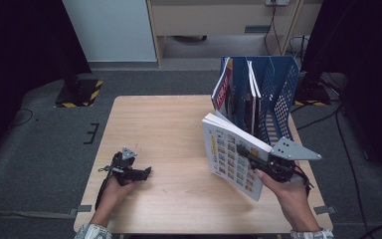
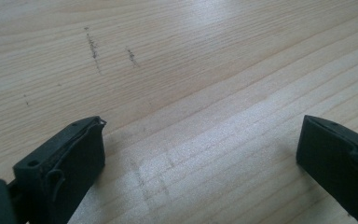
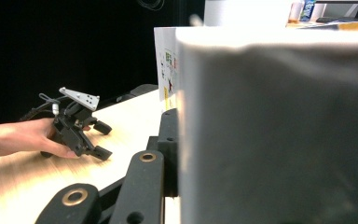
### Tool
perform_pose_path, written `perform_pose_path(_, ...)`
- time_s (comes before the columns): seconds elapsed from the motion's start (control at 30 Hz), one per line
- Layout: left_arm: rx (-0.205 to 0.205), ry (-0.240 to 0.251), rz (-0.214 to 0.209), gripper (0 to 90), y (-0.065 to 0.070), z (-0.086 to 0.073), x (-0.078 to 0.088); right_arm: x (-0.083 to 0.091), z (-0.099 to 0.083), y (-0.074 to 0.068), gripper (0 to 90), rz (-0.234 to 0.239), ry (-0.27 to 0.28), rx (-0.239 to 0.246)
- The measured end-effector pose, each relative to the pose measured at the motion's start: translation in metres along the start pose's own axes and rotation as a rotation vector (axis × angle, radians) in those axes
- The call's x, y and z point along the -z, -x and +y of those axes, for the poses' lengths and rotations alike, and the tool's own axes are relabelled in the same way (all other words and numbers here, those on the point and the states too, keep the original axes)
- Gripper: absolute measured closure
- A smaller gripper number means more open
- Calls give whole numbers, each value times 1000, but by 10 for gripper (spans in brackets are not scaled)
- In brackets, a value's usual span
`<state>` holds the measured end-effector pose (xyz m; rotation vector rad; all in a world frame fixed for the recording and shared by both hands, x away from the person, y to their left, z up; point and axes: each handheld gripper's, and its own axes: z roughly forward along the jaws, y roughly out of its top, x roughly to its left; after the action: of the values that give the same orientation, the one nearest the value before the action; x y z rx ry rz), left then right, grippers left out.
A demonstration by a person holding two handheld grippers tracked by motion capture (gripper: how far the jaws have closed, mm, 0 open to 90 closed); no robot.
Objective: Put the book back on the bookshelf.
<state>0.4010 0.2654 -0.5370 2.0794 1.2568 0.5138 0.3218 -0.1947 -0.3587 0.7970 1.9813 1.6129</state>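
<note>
A thick picture book (image 1: 231, 154) is held upright over the desk (image 1: 169, 149), clamped in the right gripper (image 1: 252, 155), just before the blue file rack (image 1: 273, 94). Filing is judged underway; alignment with a free slot is needed next. The left gripper (image 1: 140, 174) is rested on the desk, jaws wide and empty.

Both grippers are matte black, each topped by a grey three-cornered plate dotted with small holes: the left gripper (image 1: 138, 174) and the right gripper (image 1: 246, 153). Black cables trail from them. Brass-ringed pivots show on the right one's linkage. The person's cuffs are pale and patterned.

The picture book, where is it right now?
In the high view the book is held upright in the right tongs, above the table's right side, just before the blue rack.
</note>
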Motion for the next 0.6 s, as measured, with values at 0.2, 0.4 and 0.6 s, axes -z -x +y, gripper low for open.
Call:
perform_pose_path(0.2, 0, 0, 0, 3, 0, 0, 0, 9, 0, 4, 738, -13, -1, -1)
perform_pose_path(0.4, 0, 0, 0, 3, 0, 0, 0, 18, -3, 9, 738, -34, -8, -1)
perform_pose_path(0.6, -1, -1, 0, 3, 0, 0, 0, 28, -4, 14, 738, -54, -6, -3)
